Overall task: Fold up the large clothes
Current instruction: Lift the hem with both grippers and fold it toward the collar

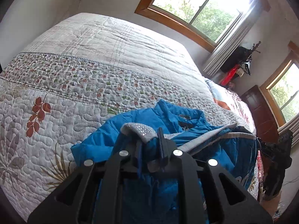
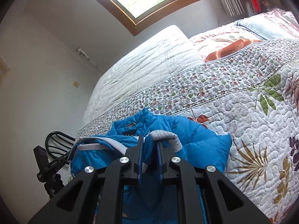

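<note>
Below, your left tool [image 1: 149, 145] pinches a grey studded cuff [image 1: 139, 129] of the blue padded jacket [image 1: 168, 119], jaws nearly together on the cloth; your right tool [image 2: 149, 145] pinches the jacket's other grey cuff [image 2: 168, 137] likewise. The jacket lies bunched on the near part of the bed, draped over the near edge beneath both tools, its grey-trimmed hem [image 1: 205, 140] running between them. Ahead of the jacket the quilt [image 1: 74, 85] is bare: first a band of large leaf prints, then a strip of small flowers, then a plain white quilted section [image 2: 145, 67] reaching the far edge by the wall. Toward the head of the bed lie floral pillows [image 2: 233, 37]. Two wood-framed windows [image 1: 196, 9] with pale curtains [image 1: 229, 43] light the room. Off the bed's edge, in the right wrist view, stand a dark round-backed chair [image 2: 56, 140] and a small black device on a stand [image 2: 44, 166].
</note>
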`<state>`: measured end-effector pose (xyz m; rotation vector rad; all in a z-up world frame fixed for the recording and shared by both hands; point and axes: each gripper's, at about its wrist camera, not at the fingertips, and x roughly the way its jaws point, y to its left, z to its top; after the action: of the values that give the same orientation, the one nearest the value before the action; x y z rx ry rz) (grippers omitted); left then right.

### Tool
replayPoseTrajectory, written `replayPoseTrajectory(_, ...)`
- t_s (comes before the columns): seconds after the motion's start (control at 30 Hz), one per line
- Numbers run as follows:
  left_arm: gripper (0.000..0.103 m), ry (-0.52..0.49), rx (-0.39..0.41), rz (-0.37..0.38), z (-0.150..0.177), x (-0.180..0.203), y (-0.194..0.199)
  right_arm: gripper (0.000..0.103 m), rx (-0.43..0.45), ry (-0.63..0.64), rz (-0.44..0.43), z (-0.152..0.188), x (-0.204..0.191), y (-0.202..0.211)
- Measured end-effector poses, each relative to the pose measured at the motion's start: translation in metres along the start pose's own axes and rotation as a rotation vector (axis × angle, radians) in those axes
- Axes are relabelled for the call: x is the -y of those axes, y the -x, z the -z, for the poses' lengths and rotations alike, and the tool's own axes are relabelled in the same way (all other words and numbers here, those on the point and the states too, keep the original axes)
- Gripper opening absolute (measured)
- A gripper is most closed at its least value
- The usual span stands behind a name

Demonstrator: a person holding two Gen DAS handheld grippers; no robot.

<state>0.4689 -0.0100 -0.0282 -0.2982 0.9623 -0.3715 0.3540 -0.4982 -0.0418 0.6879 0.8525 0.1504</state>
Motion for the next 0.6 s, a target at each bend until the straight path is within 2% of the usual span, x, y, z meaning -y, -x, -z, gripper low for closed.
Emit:
replayPoseTrajectory(0.1,0.018,0.051,-0.103,-0.011,-0.009,-0.019,-0.041,0.016,-0.031,-0.064,0.016,-0.008,0.02,-0.03)
replayPoseTrajectory(0.2,0.021,0.123,-0.164,0.073,-0.014,-0.038,-0.054,0.021,-0.03,-0.095,-0.008,-0.007,0.03,-0.037)
replayPoseTrajectory(0.3,0.025,0.145,-0.171,0.159,-0.018,-0.048,-0.041,0.033,-0.01,-0.108,-0.02,-0.005,0.035,-0.028)
replayPoseTrajectory(0.33,0.025,0.143,-0.17,0.174,-0.018,-0.049,-0.034,0.052,0.007,-0.111,0.004,-0.004,0.036,-0.022)
replayPoseTrajectory(0.37,0.026,0.141,-0.164,0.186,-0.017,-0.051,-0.027,0.067,0.027,-0.104,0.038,-0.003,0.036,-0.014)
replayPoseTrajectory(0.4,0.029,0.139,-0.156,0.195,-0.015,-0.049,-0.019,0.066,0.045,-0.08,0.051,-0.002,0.035,-0.008)
replayPoseTrajectory(0.5,0.051,0.13,-0.113,0.183,-0.007,-0.053,0.005,0.063,0.002,-0.009,0.019,0.013,0.029,0.002)
replayPoseTrajectory(0.6,0.051,0.109,-0.058,0.136,0.003,-0.058,0.028,0.063,-0.035,0.077,0.094,0.037,0.017,0.001)
